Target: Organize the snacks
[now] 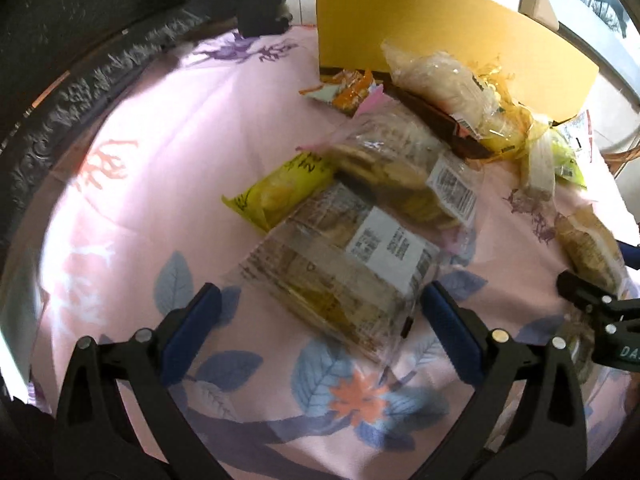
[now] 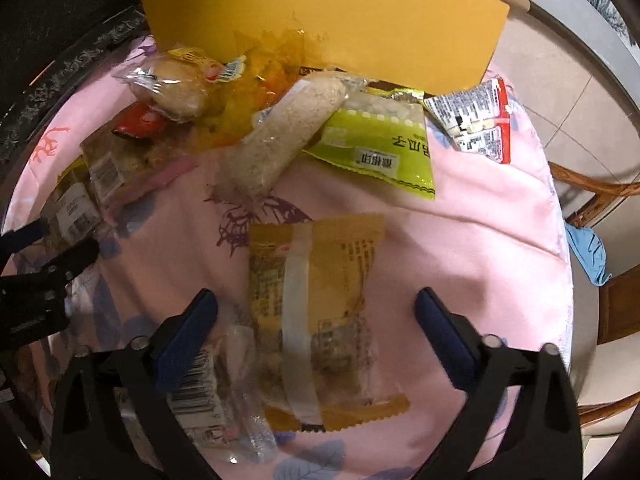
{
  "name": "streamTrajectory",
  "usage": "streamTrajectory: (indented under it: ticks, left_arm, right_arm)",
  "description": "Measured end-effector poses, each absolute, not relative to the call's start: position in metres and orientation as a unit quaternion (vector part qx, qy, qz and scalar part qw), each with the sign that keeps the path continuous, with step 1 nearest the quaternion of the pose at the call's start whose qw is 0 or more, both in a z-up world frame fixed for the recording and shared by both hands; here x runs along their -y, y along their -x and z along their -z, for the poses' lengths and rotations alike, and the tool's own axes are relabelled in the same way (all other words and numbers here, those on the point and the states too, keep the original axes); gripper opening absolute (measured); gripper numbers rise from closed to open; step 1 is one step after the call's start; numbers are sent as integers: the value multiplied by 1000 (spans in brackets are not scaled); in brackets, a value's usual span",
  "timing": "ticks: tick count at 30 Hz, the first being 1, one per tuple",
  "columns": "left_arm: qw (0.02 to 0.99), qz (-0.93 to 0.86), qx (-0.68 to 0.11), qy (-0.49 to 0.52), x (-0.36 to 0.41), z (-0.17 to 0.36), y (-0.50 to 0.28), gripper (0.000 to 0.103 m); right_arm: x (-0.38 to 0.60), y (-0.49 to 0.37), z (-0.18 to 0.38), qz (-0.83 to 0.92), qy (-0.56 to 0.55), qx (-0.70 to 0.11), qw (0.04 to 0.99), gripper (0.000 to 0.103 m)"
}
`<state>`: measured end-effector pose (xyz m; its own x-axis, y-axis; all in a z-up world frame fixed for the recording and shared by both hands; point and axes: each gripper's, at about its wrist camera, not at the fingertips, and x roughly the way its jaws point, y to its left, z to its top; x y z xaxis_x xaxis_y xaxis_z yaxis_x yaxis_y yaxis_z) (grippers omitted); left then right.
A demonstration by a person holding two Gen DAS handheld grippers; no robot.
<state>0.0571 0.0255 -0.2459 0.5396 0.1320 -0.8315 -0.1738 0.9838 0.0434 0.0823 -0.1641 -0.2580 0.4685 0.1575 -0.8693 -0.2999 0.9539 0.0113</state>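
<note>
In the left wrist view a clear packet of crackers (image 1: 348, 272) with a white label lies on the pink floral cloth (image 1: 132, 184). It lies between the blue pads of my left gripper (image 1: 320, 300), which is open; the right pad is very near the packet's edge. In the right wrist view a yellow wrapped snack (image 2: 316, 308) with a clear seam strip lies flat. My right gripper (image 2: 316, 300) is open and straddles it, with cloth showing on both sides. A clear packet with a barcode (image 2: 208, 392) lies under the left finger.
A yellow box flap (image 2: 320, 12) stands at the back with snacks heaped before it: a long pale roll (image 2: 280, 136), a green packet (image 2: 380, 148), a white and red packet (image 2: 476, 120). The round table drops off at the right beside a wooden chair (image 2: 600, 188).
</note>
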Motion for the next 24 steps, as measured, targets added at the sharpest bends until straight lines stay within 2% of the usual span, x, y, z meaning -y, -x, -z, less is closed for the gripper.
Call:
streamTrajectory:
  ticks: [3, 5, 6, 10, 19, 21, 22, 24]
  left_arm:
    - [877, -72, -474, 39, -24, 243, -55, 86]
    - [880, -50, -472, 25, -15, 238, -54, 62]
    - [880, -48, -472, 21, -12, 237, -52, 60]
    - [876, -40, -479, 27, -13, 232, -51, 52]
    - [877, -17, -481, 10, -7, 201, -41, 46]
    - [877, -13, -481, 4, -7, 192, -41, 37]
    - [876, -5, -483, 2, -7, 186, -41, 26]
    - [874, 0, -486, 4, -7, 175, -44, 24]
  right_arm:
    - [156, -71, 253, -140, 75, -492, 856, 52]
    - [153, -67, 251, -136, 70, -498, 854, 49]
    - [152, -64, 252, -138, 71, -500, 852, 44]
    - [149, -56, 245, -144, 65, -507, 848, 44]
    - [167, -52, 207, -132, 31, -480, 867, 42]
    - [173, -56, 199, -126, 20, -478, 869, 42]
    - [172, -67, 193, -126, 16, -479, 869, 42]
    - [177, -65, 184, -126, 11, -476, 870, 42]
